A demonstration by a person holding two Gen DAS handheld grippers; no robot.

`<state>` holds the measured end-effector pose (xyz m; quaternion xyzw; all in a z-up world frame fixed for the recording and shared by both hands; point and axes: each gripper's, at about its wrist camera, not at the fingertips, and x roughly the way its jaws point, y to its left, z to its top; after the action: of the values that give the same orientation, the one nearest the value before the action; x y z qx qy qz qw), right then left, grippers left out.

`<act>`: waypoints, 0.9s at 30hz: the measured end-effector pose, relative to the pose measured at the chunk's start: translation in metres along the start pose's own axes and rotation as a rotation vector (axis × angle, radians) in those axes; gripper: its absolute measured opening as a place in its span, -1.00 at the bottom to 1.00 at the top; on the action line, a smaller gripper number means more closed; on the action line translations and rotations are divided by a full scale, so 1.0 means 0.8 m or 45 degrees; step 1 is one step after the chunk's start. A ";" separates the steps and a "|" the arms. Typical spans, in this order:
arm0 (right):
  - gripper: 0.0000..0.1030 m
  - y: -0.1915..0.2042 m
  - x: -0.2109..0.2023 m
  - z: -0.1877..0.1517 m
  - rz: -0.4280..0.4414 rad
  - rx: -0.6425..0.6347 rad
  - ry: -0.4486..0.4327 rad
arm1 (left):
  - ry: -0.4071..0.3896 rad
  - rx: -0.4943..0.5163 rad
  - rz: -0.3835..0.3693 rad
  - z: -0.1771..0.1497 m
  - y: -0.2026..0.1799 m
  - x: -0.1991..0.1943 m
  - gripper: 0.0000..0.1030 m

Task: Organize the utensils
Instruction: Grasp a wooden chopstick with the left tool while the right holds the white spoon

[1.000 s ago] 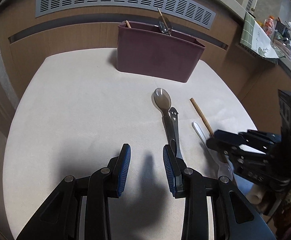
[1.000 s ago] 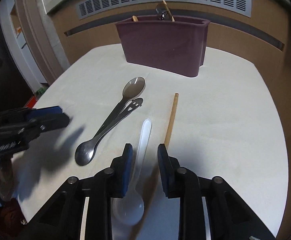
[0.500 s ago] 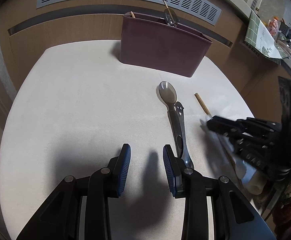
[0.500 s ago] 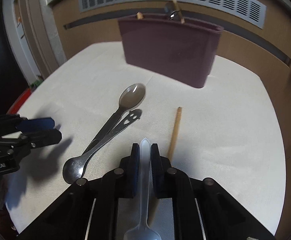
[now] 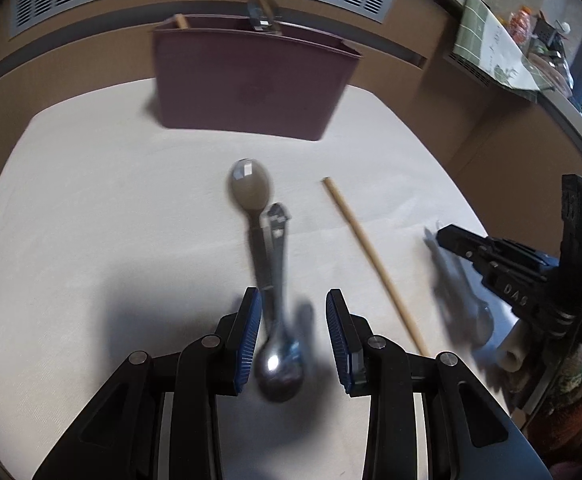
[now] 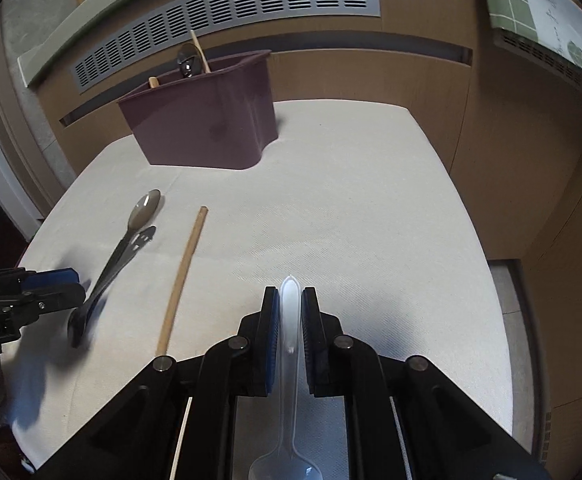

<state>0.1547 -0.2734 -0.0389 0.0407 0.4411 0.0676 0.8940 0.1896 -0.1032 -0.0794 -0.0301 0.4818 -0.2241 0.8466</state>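
The right gripper (image 6: 290, 334) holds the white plastic spoon (image 6: 289, 344) by its handle, jaws narrow around it, bowl end toward the camera. The left gripper (image 5: 293, 336) stands wide, with the bowl of a metal spoon (image 5: 277, 364) between its pads; it seems not touched, but the view is blurred. A wooden chopstick (image 5: 373, 258) lies on the table (image 5: 91, 220). The maroon holder (image 6: 207, 120) stands at the far edge.

A grey slatted vent (image 6: 227, 20) runs along the brown wood-panelled wall (image 6: 431, 92).
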 end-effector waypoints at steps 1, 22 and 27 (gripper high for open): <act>-0.80 -0.001 0.000 -0.002 0.000 0.002 -0.003 | 0.009 0.009 -0.002 0.004 -0.007 0.005 -0.32; -0.72 -0.010 -0.012 -0.013 0.065 -0.017 0.012 | 0.085 0.263 0.163 0.012 -0.074 0.051 -0.34; -0.68 -0.005 -0.025 -0.023 0.084 -0.092 0.024 | 0.080 0.257 0.168 0.011 -0.051 0.040 -0.34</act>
<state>0.1285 -0.2801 -0.0351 0.0222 0.4451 0.1135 0.8880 0.1965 -0.1541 -0.0898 0.0942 0.4840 -0.2161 0.8427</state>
